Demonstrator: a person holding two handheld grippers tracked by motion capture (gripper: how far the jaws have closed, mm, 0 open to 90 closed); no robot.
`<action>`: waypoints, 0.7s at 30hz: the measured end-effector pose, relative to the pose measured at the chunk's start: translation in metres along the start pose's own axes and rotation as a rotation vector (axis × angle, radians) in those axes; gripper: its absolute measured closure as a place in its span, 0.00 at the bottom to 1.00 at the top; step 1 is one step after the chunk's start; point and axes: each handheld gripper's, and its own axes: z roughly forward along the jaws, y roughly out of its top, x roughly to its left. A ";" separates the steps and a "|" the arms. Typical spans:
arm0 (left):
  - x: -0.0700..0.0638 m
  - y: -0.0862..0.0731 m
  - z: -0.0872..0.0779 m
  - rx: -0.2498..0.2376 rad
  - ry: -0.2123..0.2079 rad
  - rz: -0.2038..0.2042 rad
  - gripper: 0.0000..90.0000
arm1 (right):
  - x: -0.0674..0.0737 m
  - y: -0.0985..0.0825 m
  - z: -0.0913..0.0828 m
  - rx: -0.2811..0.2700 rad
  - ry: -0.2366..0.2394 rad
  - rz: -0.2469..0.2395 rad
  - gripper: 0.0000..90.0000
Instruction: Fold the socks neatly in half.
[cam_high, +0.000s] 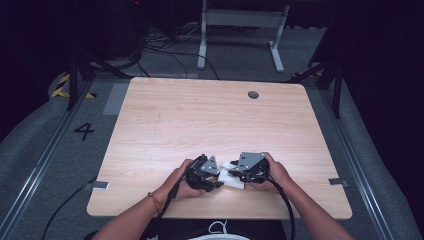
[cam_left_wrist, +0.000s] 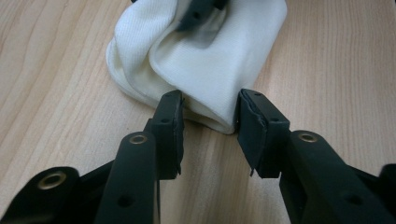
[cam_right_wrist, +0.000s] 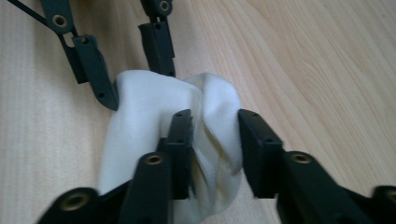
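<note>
A crumpled white cloth (cam_high: 233, 181) lies on the wooden table (cam_high: 200, 125) near its front edge, between the person's two hands. In the left gripper view, my left gripper (cam_left_wrist: 210, 109) has its pads against both sides of a folded corner of the white cloth (cam_left_wrist: 205, 70). My right gripper (cam_right_wrist: 215, 126) closes over a bunched fold at the opposite end of the cloth (cam_right_wrist: 149, 102). The left gripper (cam_right_wrist: 137, 84) faces it from the far end. In the high view, the left gripper (cam_high: 218, 182) and the right gripper (cam_high: 232, 175) point toward each other.
A round cable hole (cam_high: 253, 94) sits in the table near its far right corner. A white metal frame (cam_high: 240, 30) and loose cables stand on the floor beyond the table. Black cables trail from both grippers over the front edge.
</note>
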 end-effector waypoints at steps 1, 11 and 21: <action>0.000 0.000 0.000 -0.001 -0.003 0.001 0.71 | -0.001 -0.001 0.000 -0.001 -0.006 0.004 0.89; -0.001 0.001 0.002 -0.006 -0.027 0.004 0.52 | -0.021 -0.015 -0.001 0.009 0.092 0.249 0.94; -0.003 0.009 0.007 0.004 0.043 0.034 0.77 | -0.026 -0.022 0.004 0.021 0.100 0.352 0.94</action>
